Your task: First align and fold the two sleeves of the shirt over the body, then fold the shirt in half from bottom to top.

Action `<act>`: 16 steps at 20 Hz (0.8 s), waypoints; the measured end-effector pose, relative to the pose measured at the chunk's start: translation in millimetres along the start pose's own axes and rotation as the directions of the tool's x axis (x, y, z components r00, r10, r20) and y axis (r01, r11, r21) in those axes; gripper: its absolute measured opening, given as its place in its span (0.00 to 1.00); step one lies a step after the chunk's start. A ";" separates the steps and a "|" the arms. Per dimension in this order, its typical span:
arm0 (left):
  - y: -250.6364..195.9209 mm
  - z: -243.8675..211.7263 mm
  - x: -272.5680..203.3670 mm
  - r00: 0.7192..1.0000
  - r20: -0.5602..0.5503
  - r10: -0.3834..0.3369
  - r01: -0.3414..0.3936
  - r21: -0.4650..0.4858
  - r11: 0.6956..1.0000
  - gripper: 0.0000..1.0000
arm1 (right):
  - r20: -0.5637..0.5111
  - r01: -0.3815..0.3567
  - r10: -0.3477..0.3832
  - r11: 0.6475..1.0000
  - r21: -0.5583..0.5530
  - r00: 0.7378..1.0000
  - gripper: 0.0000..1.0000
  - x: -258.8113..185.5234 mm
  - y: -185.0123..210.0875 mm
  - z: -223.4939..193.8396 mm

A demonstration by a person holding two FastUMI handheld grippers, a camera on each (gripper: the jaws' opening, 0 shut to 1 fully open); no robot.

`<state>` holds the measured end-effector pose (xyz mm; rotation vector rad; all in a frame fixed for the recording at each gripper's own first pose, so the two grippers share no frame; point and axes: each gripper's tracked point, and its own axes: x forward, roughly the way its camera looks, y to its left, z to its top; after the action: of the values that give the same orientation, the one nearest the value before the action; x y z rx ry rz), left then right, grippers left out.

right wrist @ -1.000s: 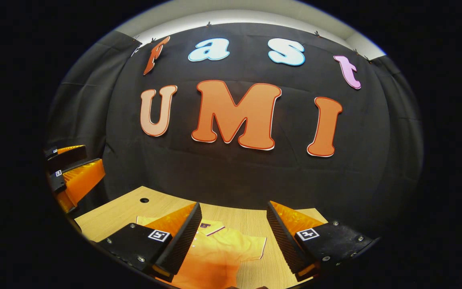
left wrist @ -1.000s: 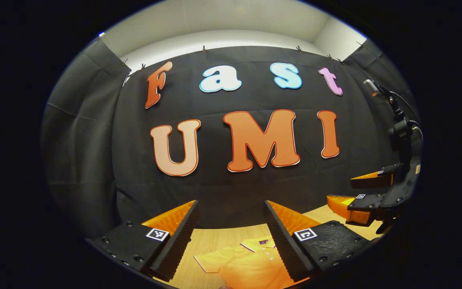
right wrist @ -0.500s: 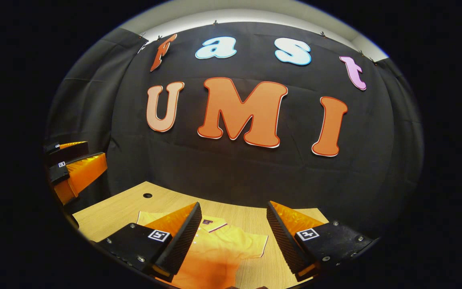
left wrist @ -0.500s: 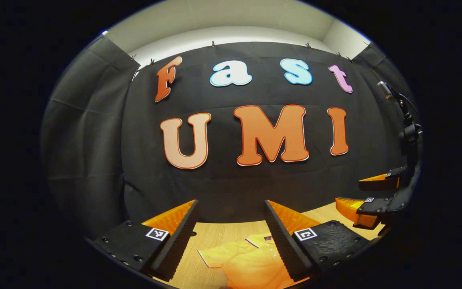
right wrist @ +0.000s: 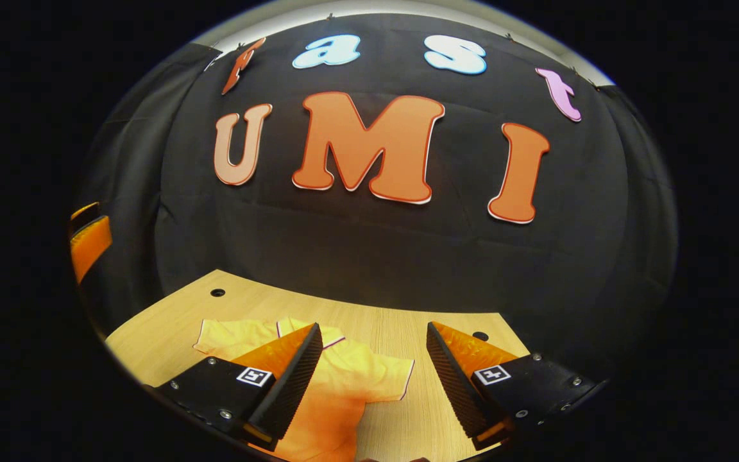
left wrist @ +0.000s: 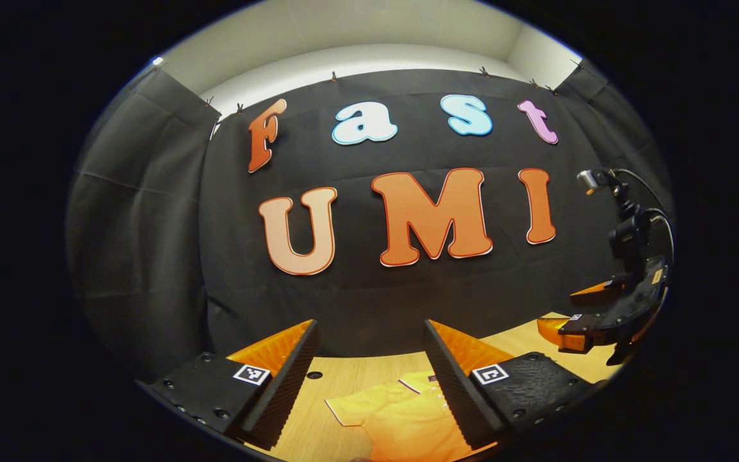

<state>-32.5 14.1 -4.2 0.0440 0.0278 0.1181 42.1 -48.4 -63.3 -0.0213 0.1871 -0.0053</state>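
On the wooden table the shirt lies flat, so both spread, empty grippers, left gripper and right gripper, are best lowered onto the sleeve cuffs evenly.

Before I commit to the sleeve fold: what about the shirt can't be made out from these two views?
- Shirt hem and lower body: cut off at the bottom edge in both views.
- Its collar and placket: partly behind the right tool finger in the right gripper view, and behind the left tool finger in the left gripper view.
- Sleeve cuff: small at the picture's rim, so whether it lies flat on the table is unclear.
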 end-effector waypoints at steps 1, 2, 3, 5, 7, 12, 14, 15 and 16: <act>3.6 -0.6 -2.2 1.000 -0.003 0.013 -0.013 0.002 1.000 0.99 | -0.032 -0.009 0.009 1.000 0.002 0.999 0.99 7.2 -2.2 -10.3; 7.6 -1.2 -5.2 1.000 -0.007 0.028 -0.028 0.003 1.000 0.99 | -0.064 -0.013 0.013 1.000 0.006 0.998 0.99 14.7 -5.7 -17.3; 12.3 -0.2 -7.7 0.999 -0.009 0.045 -0.045 0.004 0.999 0.99 | -0.097 -0.017 0.018 1.000 0.014 0.995 0.99 21.4 -9.4 -25.8; 23.0 -2.8 -12.9 0.996 -0.017 0.083 -0.083 0.009 0.997 0.99 | -0.150 -0.010 0.014 1.000 0.028 0.989 0.99 35.9 -18.4 -40.1; 30.3 -6.3 -17.8 0.993 -0.027 0.115 -0.115 0.014 0.993 0.99 | -0.194 0.004 0.003 0.999 0.036 0.981 0.98 50.6 -27.4 -53.5; 34.5 -25.1 -29.4 0.984 -0.085 0.155 -0.154 0.027 0.988 0.99 | -0.387 -0.010 0.032 0.998 0.058 0.921 0.99 76.1 -33.2 -106.0; 36.7 -30.0 -38.6 0.979 -0.101 0.178 -0.176 0.037 0.984 0.99 | -0.443 -0.004 0.029 0.998 0.057 0.896 0.99 86.3 -40.3 -123.9; 37.2 -35.0 -42.7 0.975 -0.117 0.188 -0.185 0.040 0.982 0.99 | -0.465 -0.004 0.029 0.998 0.055 0.885 0.99 90.4 -42.0 -130.8; 37.2 -43.5 -46.3 0.972 -0.137 0.193 -0.189 0.043 0.981 0.99 | -0.487 -0.006 0.032 0.998 0.056 0.873 0.99 96.0 -42.4 -137.8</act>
<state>-84.1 47.3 -44.8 0.0677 0.1667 0.3134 110.6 -94.3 -215.6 0.0354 0.6965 0.0042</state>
